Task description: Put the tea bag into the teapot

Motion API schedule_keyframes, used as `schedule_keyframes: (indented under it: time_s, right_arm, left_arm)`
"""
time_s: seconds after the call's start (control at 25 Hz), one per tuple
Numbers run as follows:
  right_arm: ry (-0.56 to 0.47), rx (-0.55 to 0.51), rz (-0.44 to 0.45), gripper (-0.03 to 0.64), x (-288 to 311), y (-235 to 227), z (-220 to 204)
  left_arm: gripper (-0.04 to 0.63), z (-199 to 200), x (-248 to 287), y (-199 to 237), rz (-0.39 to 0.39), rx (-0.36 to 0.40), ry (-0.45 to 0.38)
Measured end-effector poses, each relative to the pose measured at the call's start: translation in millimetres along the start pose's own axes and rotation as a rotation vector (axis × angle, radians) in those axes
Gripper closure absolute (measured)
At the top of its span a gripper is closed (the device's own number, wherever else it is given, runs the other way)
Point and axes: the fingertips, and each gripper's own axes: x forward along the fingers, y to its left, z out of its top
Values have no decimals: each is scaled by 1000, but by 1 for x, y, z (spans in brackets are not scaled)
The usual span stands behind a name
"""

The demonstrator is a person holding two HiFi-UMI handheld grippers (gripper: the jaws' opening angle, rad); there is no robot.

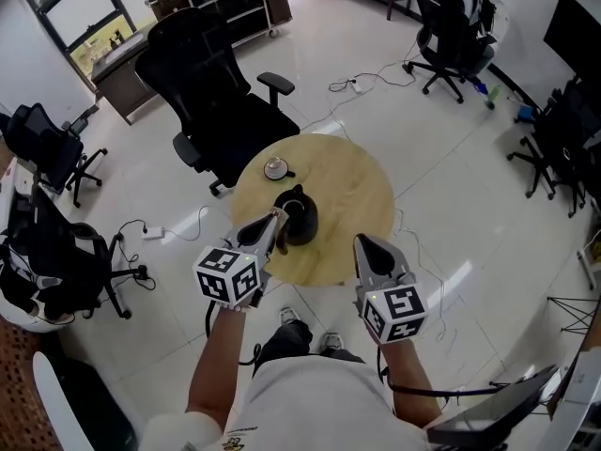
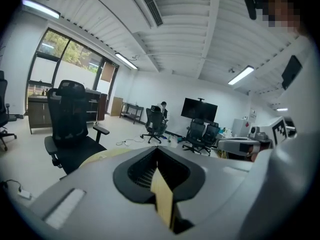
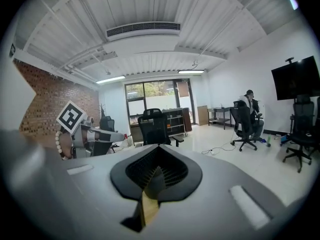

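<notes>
A black teapot [image 1: 298,218] stands near the middle of the round wooden table [image 1: 352,191]. Behind it lies a small saucer [image 1: 276,168] with something pale on it; I cannot tell whether that is the tea bag. My left gripper [image 1: 276,218] is shut, its tips just left of the teapot at the pot's height. My right gripper [image 1: 362,242] is shut too and hangs over the table's near edge, right of the pot. In both gripper views the jaws meet with nothing between them, and neither view shows the pot. The left gripper [image 2: 160,159] and right gripper [image 3: 156,171] point level into the room.
A black office chair [image 1: 211,83] stands behind the table. More chairs [image 1: 52,242] are at the left, with cables [image 1: 160,228] on the tiled floor. A person sits at a desk at the far right [image 1: 465,17]. The person's feet [image 1: 310,332] are below the table's near edge.
</notes>
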Motion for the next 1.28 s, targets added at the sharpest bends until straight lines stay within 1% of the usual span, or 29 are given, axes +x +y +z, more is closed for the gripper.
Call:
schedule_keyframes:
  time_s: [0.16, 0.52, 0.8, 0.96, 1.2, 1.28]
  right_arm:
    - [37, 24, -15, 620, 25, -8, -3]
    - [109, 55, -10, 620, 58, -4, -15]
    - [158, 87, -23, 620, 72, -1, -35]
    - [165, 108, -35, 620, 72, -3, -37]
    - [168, 135, -59, 620, 68, -11, -41]
    - [167, 140, -62, 620, 69, -11, -41]
  left_arm:
    - [580, -6, 29, 15, -39, 5, 66]
    - [580, -49, 76, 40, -85, 44, 239]
    - [580, -85, 105, 51, -96, 158, 353]
    - [580, -96, 113, 54, -93, 216, 399]
    - [580, -110, 118, 54, -111, 250, 478]
    - [580, -114, 119, 55, -119, 252, 498]
